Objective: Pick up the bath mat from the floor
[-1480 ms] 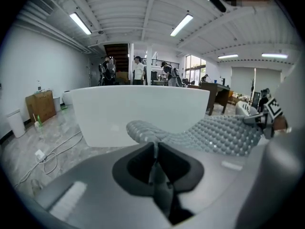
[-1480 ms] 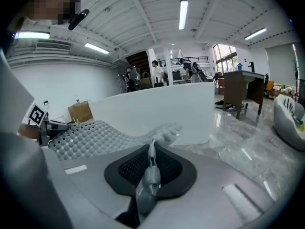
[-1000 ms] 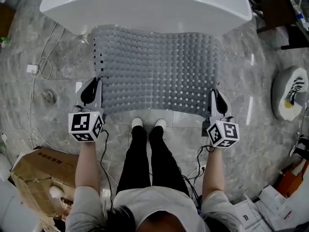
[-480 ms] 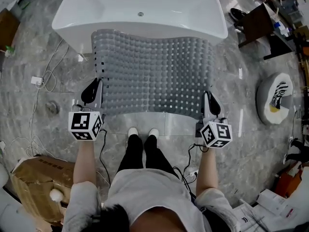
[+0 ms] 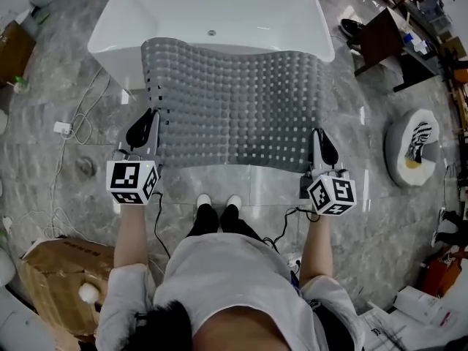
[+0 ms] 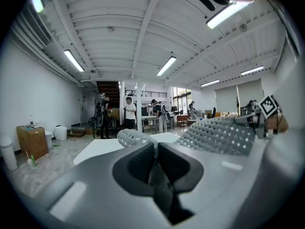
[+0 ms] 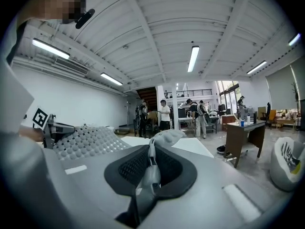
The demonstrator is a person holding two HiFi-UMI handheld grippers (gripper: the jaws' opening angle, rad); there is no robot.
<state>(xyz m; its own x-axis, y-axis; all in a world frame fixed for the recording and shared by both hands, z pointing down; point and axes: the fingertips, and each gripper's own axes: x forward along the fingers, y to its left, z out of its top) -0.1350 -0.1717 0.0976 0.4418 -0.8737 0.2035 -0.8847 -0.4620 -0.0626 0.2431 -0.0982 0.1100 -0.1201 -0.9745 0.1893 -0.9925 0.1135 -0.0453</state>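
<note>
Looking down in the head view, the grey studded bath mat [image 5: 234, 108] hangs spread between two grippers above the marble floor [image 5: 58, 86], with its near edge above the person's white shoes [image 5: 218, 201] and its far edge showing over the rim of the white bathtub [image 5: 183, 6]; whether it touches the tub cannot be told. The left gripper [image 5: 148, 123] pinches the near left corner and the right gripper [image 5: 322, 143] the near right corner, each marker cube close to the person's forearm. A cardboard box [image 5: 58, 269] sits at lower left and a dark table [image 5: 380, 39] at upper right. In the left gripper view, the dark jaws are pressed together on a curled corner of the mat, whose bumpy sheet arches away to the right toward the other gripper's marker cube [image 6: 268, 106]; people [image 6: 127, 112] stand far back in the hall. In the right gripper view, the jaws clamp a thin fold of the mat between their textured pads, the sheet spreading left, and a brown desk [image 7: 243, 132] stands to the right.
</note>
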